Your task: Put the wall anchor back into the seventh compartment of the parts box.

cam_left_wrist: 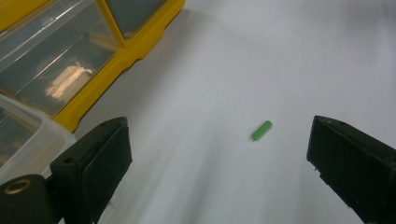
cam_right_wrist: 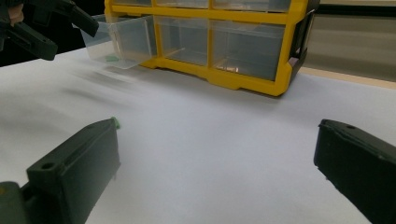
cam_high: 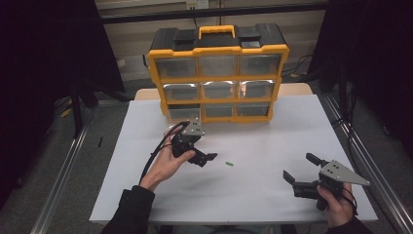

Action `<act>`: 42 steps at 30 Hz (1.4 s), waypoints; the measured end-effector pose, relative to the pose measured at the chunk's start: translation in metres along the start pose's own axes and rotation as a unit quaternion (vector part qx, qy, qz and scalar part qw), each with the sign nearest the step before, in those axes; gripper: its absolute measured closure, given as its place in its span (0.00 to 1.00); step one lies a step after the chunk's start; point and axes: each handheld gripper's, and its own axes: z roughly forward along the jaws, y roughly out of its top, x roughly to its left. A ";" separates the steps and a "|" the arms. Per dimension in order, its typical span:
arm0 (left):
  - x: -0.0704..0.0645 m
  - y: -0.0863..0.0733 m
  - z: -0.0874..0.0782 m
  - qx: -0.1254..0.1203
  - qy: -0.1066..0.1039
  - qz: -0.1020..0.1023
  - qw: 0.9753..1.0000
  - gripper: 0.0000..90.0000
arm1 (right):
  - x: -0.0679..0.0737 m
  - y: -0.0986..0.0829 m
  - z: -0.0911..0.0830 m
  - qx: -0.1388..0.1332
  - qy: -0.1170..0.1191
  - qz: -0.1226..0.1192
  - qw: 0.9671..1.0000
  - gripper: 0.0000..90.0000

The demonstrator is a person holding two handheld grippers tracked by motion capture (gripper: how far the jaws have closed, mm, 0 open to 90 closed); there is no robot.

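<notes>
High view: left gripper [cam_high: 208,159] jaws apart near green piece [cam_high: 229,164], right gripper [cam_high: 298,171] likewise gaping, empty

Black sleeves, 2 black grippers [cam_high: 203,159] [cam_high: 298,171] (grey 3-cornered plates, trailing black cables)

green peg [cam_left_wrist: 261,130] | small, short cylinder (bright green) | lying flat on its side | alone on the table, in front of yellow organizer [cam_high: 217,78], well apart
</notes>
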 end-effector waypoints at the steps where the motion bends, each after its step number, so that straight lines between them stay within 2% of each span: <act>1: -0.001 0.000 0.001 0.003 0.003 0.003 1.000 0.08 | 0.000 0.000 0.000 0.000 0.000 0.000 1.000 0.00; 3: -0.001 0.000 0.004 0.003 -0.002 0.009 1.000 0.08 | 0.000 0.000 0.000 0.000 0.001 0.000 1.000 0.00; 6: -0.003 0.000 0.008 0.009 0.009 0.007 1.000 0.12 | 0.000 0.000 0.000 0.001 0.001 0.000 1.000 0.00; 13: -0.008 0.001 0.020 0.020 -0.024 0.011 0.999 0.12 | 0.000 0.000 0.000 0.001 0.001 0.000 1.000 0.00; 16: -0.011 0.002 0.026 0.046 -0.038 0.022 0.998 0.12 | 0.000 0.000 0.000 0.000 0.000 0.000 1.000 0.00; 17: -0.012 0.002 0.030 0.045 -0.035 0.024 0.998 0.12 | 0.000 0.000 0.000 0.000 0.000 0.000 1.000 0.00; 18: -0.012 0.002 0.033 0.042 -0.043 0.019 0.998 0.12 | 0.000 0.000 0.000 0.000 0.001 0.000 1.000 0.00; 19: -0.011 0.002 0.033 0.051 -0.054 0.020 0.997 0.12 | 0.000 0.000 0.000 0.000 0.001 0.000 1.000 0.00; 22: -0.009 0.003 0.041 0.054 -0.066 0.014 0.996 0.12 | 0.000 0.000 0.000 0.000 0.000 0.000 1.000 0.00; 27: -0.010 0.005 0.049 0.061 -0.073 0.014 0.995 0.09 | 0.000 0.000 0.000 0.000 0.000 0.000 1.000 0.00; 28: -0.009 0.005 0.051 0.070 -0.079 0.019 0.994 0.08 | 0.000 0.000 0.000 0.000 0.000 0.000 1.000 0.00; 33: -0.010 0.006 0.059 0.088 -0.089 0.026 0.992 0.07 | 0.000 0.000 -0.001 0.001 -0.001 -0.001 1.000 0.00; 34: -0.009 0.007 0.060 0.096 -0.096 0.025 0.990 0.07 | 0.000 0.000 0.000 0.001 -0.002 -0.001 1.000 0.00; 35: -0.010 0.007 0.062 0.093 -0.094 0.026 0.991 0.07 | 0.000 0.000 -0.001 0.001 -0.002 0.000 1.000 0.00; 38: -0.009 0.009 0.065 0.109 -0.099 0.032 0.989 0.11 | 0.000 0.000 0.000 0.001 -0.001 -0.001 1.000 0.00; 39: -0.009 0.009 0.067 0.108 -0.101 0.033 0.989 0.12 | 0.000 0.000 0.000 0.001 -0.001 -0.001 1.000 0.00; 40: -0.008 0.011 0.068 0.117 -0.106 0.040 0.987 0.14 | 0.000 0.000 -0.001 0.002 -0.001 0.000 1.000 0.00; 41: -0.009 0.011 0.070 0.117 -0.108 0.040 0.986 0.16 | 0.000 0.000 0.000 0.001 -0.002 -0.001 1.000 0.00; 42: -0.010 0.012 0.072 0.128 -0.109 0.046 0.985 0.17 | 0.000 0.000 0.000 0.001 -0.001 -0.001 1.000 0.00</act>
